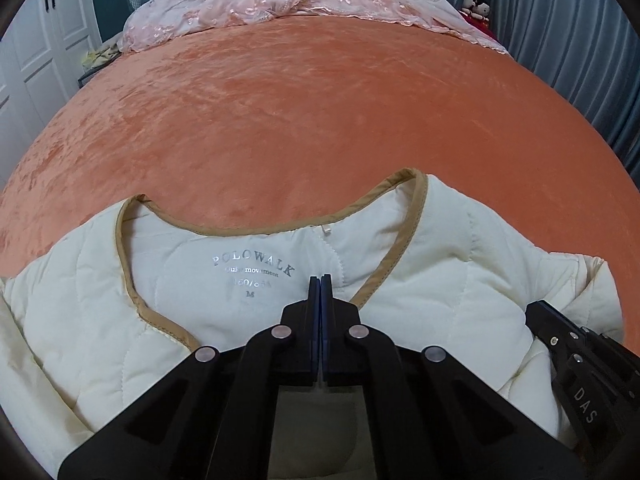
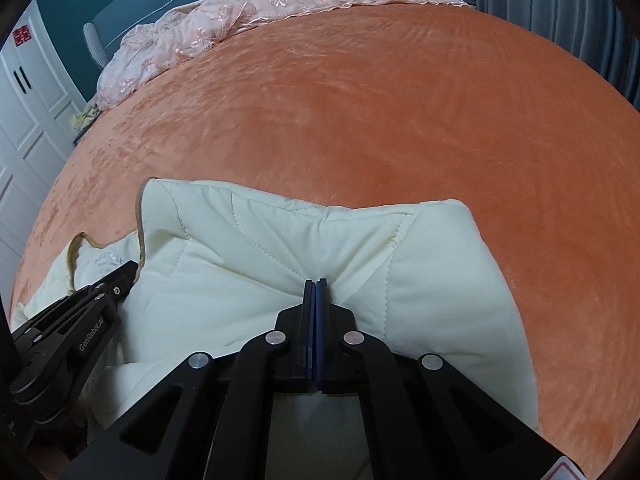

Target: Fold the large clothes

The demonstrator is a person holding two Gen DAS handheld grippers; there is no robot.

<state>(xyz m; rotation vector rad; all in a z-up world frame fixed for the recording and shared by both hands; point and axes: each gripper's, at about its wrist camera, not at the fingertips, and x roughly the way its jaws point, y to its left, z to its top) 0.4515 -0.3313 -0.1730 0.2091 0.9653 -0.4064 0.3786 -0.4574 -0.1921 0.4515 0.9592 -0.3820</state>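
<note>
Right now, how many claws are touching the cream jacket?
2. The left claw is shut at the jacket neckline, beside the tan trim. The right claw is shut on a raised fold nearer the shoulder.

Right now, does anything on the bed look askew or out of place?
The cream jacket lies rumpled, its right shoulder bunched into a ridge. A pink lace cover sits crumpled at the head of the orange bedspread. Nothing looks damaged.

left wrist: close, steep down | right wrist: same; shared: jacket (image 1: 420, 248), bed (image 1: 300, 120)
</note>
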